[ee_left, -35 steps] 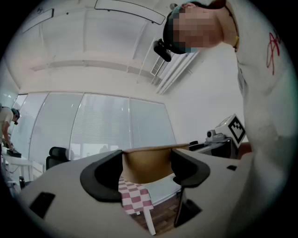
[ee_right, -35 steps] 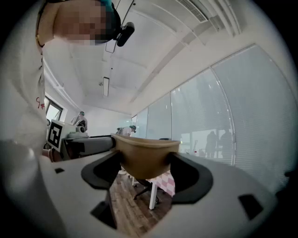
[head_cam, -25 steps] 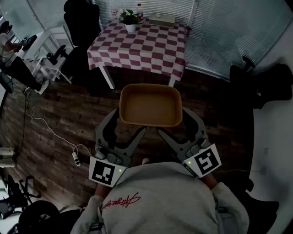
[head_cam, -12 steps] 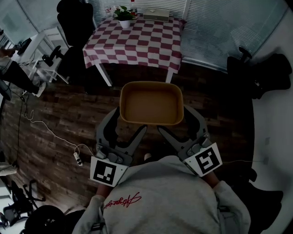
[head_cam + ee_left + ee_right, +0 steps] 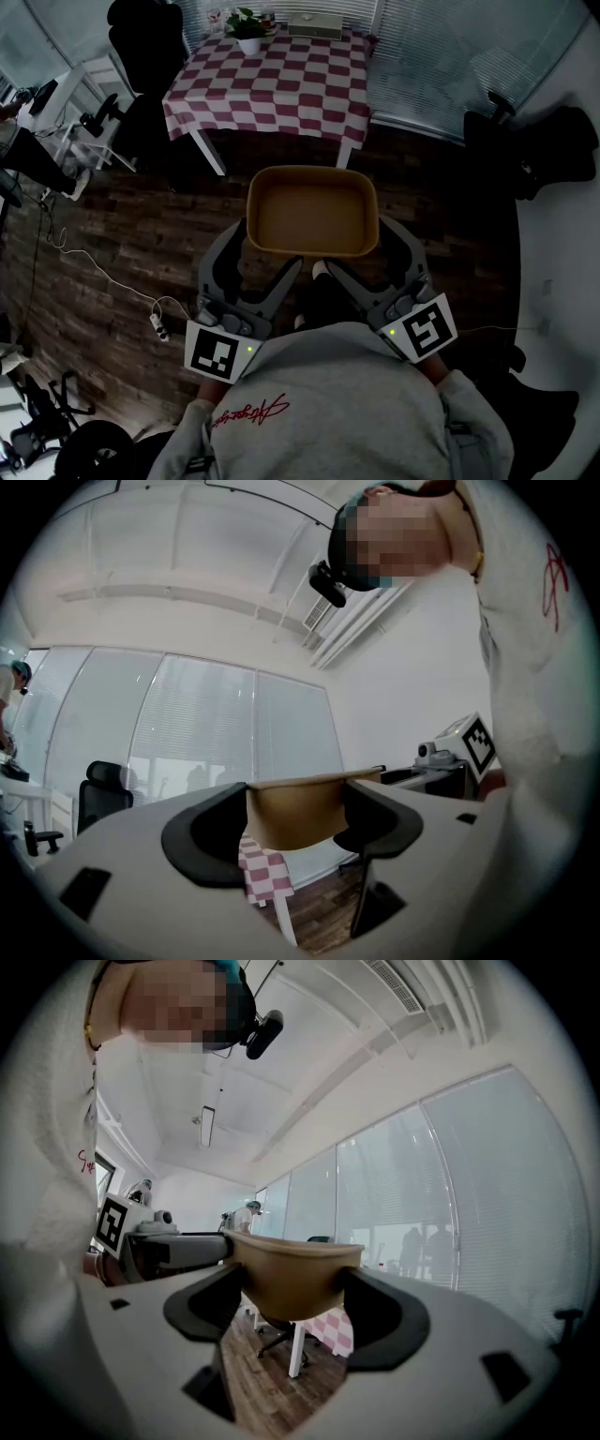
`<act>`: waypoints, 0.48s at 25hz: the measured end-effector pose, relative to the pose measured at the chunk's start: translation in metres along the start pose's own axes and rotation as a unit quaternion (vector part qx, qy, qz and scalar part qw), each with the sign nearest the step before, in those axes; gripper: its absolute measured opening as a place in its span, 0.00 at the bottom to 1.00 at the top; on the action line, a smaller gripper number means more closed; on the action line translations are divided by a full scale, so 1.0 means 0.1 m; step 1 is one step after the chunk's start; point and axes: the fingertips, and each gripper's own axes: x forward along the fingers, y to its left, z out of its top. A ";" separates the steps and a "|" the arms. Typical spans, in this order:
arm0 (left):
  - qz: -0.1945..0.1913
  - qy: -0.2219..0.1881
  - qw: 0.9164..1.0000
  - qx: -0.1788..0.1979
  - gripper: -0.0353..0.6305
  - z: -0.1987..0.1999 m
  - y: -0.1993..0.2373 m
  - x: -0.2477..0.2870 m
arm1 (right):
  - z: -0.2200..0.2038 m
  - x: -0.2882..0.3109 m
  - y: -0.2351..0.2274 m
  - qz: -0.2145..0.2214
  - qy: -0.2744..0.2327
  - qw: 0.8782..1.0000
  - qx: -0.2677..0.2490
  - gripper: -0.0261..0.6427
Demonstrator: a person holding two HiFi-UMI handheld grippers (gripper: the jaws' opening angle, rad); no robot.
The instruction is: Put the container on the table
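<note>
Shifted slightly up and left since a second ago, the checkered table point(image 5: 272, 84) lies well ahead, while the tan container point(image 5: 312, 212) stays aloft over wooden floor point(image 5: 122, 244), left gripper point(image 5: 259, 255) and right gripper point(image 5: 367, 255) each clenched on its near wall, so carrying likely continues.

Table and floor, head view.
The table point(image 5: 272, 89) carries a red-and-white checked cloth; a potted plant point(image 5: 247, 26) and a flat pale box point(image 5: 314, 25) stand along its far edge. On the dark plank floor point(image 5: 122, 253), a white cable point(image 5: 103, 267) runs to a power strip point(image 5: 156, 324).
</note>
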 end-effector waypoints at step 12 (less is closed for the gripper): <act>0.007 -0.006 1.000 0.010 0.53 0.00 0.40 0.60 | 0.07 0.47 -0.57 0.011 -0.016 1.000 -0.006 0.54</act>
